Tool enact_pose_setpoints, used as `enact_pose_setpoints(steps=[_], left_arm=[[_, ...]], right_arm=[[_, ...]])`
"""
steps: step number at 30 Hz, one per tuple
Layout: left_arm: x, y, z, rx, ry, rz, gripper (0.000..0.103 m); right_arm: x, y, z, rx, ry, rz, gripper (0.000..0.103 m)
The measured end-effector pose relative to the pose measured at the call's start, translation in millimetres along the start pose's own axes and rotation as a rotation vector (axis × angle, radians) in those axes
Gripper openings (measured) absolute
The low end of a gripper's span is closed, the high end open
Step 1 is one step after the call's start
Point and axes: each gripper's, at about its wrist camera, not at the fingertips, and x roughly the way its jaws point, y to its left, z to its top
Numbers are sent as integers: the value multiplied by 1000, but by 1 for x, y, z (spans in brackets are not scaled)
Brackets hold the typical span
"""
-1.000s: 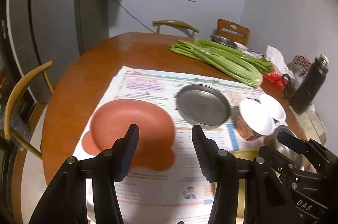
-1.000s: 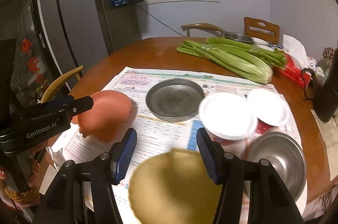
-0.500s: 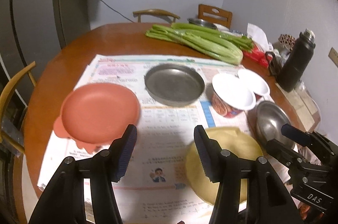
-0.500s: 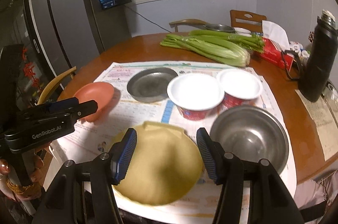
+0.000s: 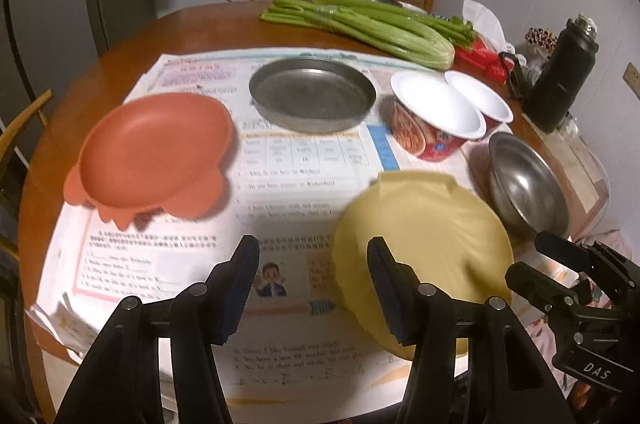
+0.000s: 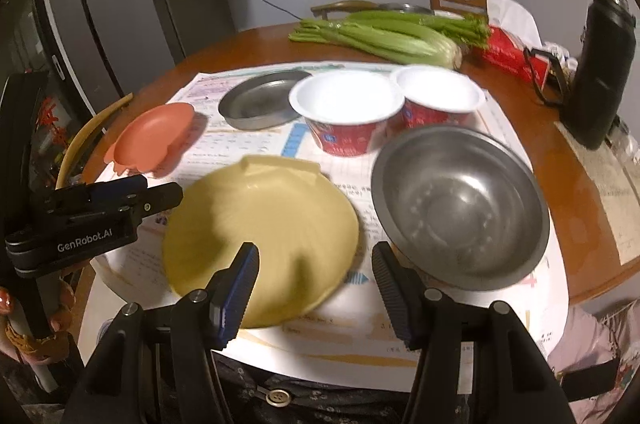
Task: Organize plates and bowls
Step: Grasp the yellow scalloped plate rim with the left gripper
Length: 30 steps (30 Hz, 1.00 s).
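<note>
My left gripper (image 5: 314, 280) hangs over the printed sheet (image 5: 280, 183) on the round bench (image 5: 132, 51), its fingers (image 5: 244, 280) having just spread a little wider, with nothing between them. The yellow plate (image 5: 424, 240) lies just beyond my right-hand finger, partly behind it; the salmon dish (image 5: 156, 151) sits further out to the left, apart from both fingers.

My right gripper (image 6: 316, 280) is parted and empty too. Its left finger (image 6: 240, 284) overlaps the near edge of the yellow plate (image 6: 260, 224), and the steel bowl (image 6: 460, 203) lies just past its other finger. Two paper bowls (image 6: 346, 103) and a metal pan (image 6: 260, 99) stand behind.
</note>
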Motion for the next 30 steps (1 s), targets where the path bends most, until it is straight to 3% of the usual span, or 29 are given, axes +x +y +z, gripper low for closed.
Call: enact_pose_setpoints(steps=[7, 30], left_arm=[[11, -6, -5, 6, 33, -11, 58], [36, -20, -3, 25, 57, -35, 58]], right_arm=[[12, -5, -8, 19, 48, 26, 59], [43, 8, -7, -28, 74, 12, 58]])
